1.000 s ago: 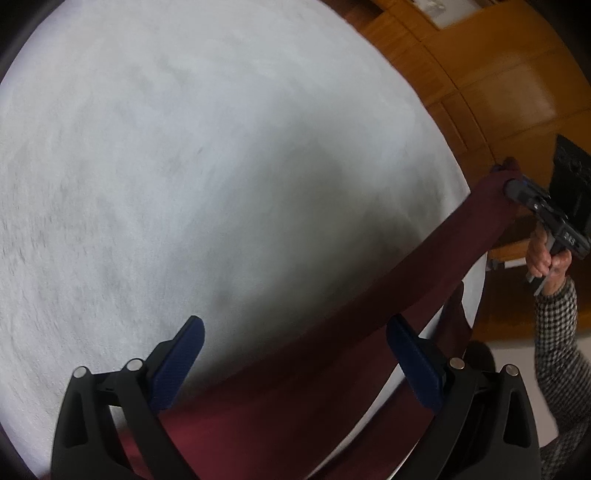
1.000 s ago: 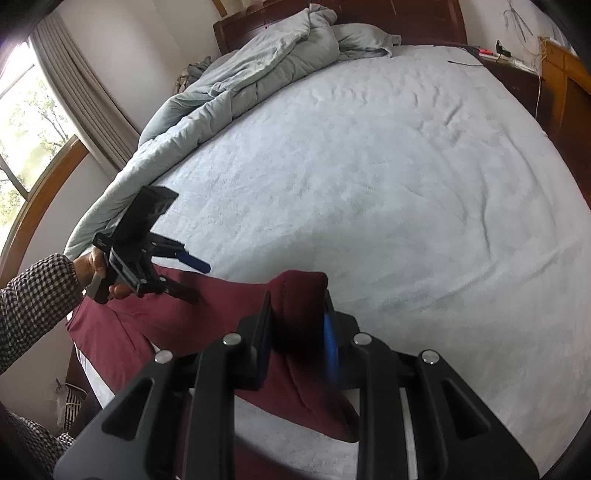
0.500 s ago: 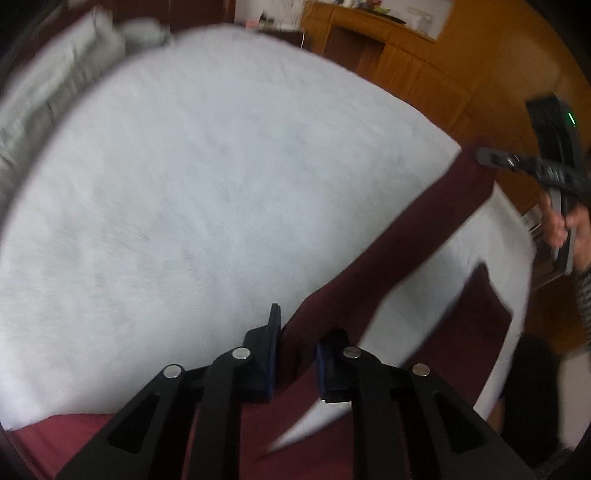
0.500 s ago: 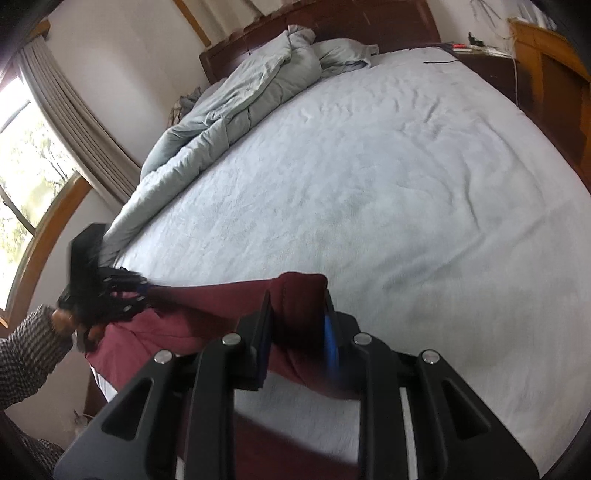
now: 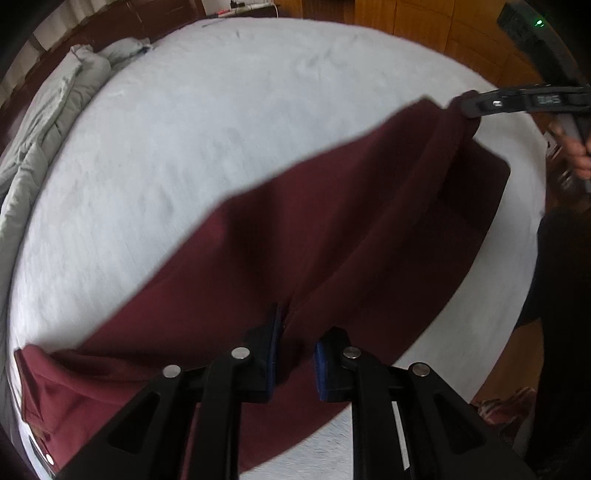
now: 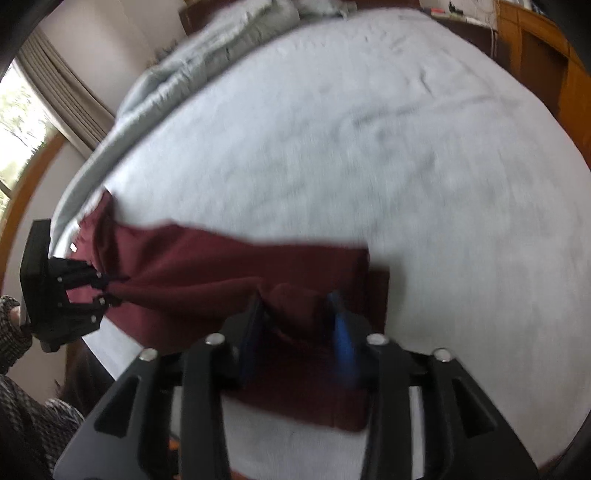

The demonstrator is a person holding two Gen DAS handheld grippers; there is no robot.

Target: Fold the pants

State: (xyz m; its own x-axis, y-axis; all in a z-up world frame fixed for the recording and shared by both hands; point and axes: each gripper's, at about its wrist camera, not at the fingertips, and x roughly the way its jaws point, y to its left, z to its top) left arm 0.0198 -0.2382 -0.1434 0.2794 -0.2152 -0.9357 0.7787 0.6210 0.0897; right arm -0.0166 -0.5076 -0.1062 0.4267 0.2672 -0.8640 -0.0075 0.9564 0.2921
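Observation:
Dark red pants (image 5: 332,236) are stretched in the air just above a white bed (image 5: 184,147), held between both grippers. My left gripper (image 5: 295,343) is shut on a bunched fold of the pants near their middle. My right gripper (image 6: 295,314) is shut on the far leg end of the pants (image 6: 221,266). In the left wrist view the right gripper (image 5: 469,107) shows at the upper right, pinching the cloth. In the right wrist view the left gripper (image 6: 114,288) shows at the left. The waistband end (image 5: 33,387) lies on the bed's near left edge.
A rumpled grey duvet (image 6: 207,62) lies along the bed's far left side. Wooden cabinets (image 5: 424,26) stand beyond the bed. A window with curtains (image 6: 48,92) is at the left. My checked sleeve (image 6: 14,332) is at the left edge.
The left gripper went from open to shut on the pants. Both grippers have lifted and carried the cloth across the bed, so one pant leg now spreads over the other.

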